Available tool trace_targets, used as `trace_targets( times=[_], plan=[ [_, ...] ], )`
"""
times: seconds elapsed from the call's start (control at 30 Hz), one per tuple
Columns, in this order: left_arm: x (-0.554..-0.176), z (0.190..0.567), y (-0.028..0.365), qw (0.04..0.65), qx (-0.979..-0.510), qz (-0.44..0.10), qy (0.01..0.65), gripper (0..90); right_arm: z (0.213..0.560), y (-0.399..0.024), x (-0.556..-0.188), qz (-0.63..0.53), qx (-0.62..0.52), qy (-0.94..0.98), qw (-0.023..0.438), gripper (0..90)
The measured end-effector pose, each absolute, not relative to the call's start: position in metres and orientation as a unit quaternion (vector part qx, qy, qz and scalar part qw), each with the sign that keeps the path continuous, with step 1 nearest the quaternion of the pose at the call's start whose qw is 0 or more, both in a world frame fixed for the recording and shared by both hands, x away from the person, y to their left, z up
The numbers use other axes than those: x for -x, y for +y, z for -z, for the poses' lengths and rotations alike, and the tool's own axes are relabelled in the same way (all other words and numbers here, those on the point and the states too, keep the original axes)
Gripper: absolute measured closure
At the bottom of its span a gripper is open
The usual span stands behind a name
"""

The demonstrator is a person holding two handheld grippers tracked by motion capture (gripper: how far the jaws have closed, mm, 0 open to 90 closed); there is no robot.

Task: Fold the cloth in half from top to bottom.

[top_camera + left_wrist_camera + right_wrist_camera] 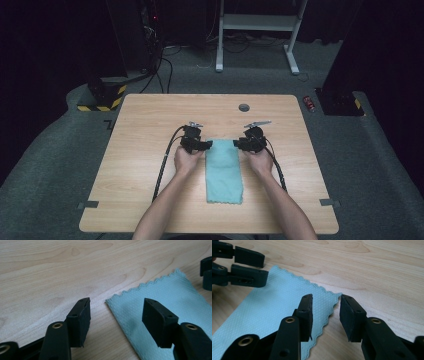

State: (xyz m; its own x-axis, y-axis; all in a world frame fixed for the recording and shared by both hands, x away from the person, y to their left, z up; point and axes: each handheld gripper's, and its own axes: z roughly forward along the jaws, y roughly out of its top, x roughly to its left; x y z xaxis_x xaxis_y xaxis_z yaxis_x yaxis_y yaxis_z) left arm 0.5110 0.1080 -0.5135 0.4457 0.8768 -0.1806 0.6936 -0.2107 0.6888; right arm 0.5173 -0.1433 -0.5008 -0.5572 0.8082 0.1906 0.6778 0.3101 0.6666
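Left tool (115,312) and right tool (325,315), jaws apart, straddle the teal cloth's (223,170) far corners on the bench (150,120); next we'd probably pinch both.

I am counting one teal cloth (224,171) lying on one wooden table (150,165). I am holding two grippers, the left gripper (208,145) and the right gripper (237,144), each showing two black jaws. I am seeing one round grey grommet (244,107).
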Motion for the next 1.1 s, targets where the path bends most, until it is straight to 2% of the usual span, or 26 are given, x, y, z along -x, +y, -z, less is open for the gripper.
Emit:
trace_targets(
  times=[0.33,0.7,0.83,0.93,1.1],
  plan=[
    [-0.512,0.516,0.106,0.367,-0.767,-0.134,0.508,48.8,0.514,-0.140,-0.529,-0.364,-0.490,0.787,0.092,62.8],
    [-0.512,0.514,0.099,0.355,-0.786,-0.134,0.488,68.6,0.512,-0.126,-0.533,-0.347,-0.473,0.804,0.094,77.4],
    [-0.514,0.514,0.101,0.355,-0.785,-0.128,0.492,79.3,0.512,-0.122,-0.532,-0.339,-0.467,0.810,0.105,86.9],
    [-0.517,0.515,0.106,0.361,-0.781,-0.110,0.497,87.2,0.513,-0.124,-0.532,-0.340,-0.463,0.812,0.103,88.8],
    [-0.517,0.515,0.107,0.363,-0.785,-0.112,0.490,89.4,0.512,-0.125,-0.532,-0.342,-0.459,0.813,0.107,90.0]
  ],
)
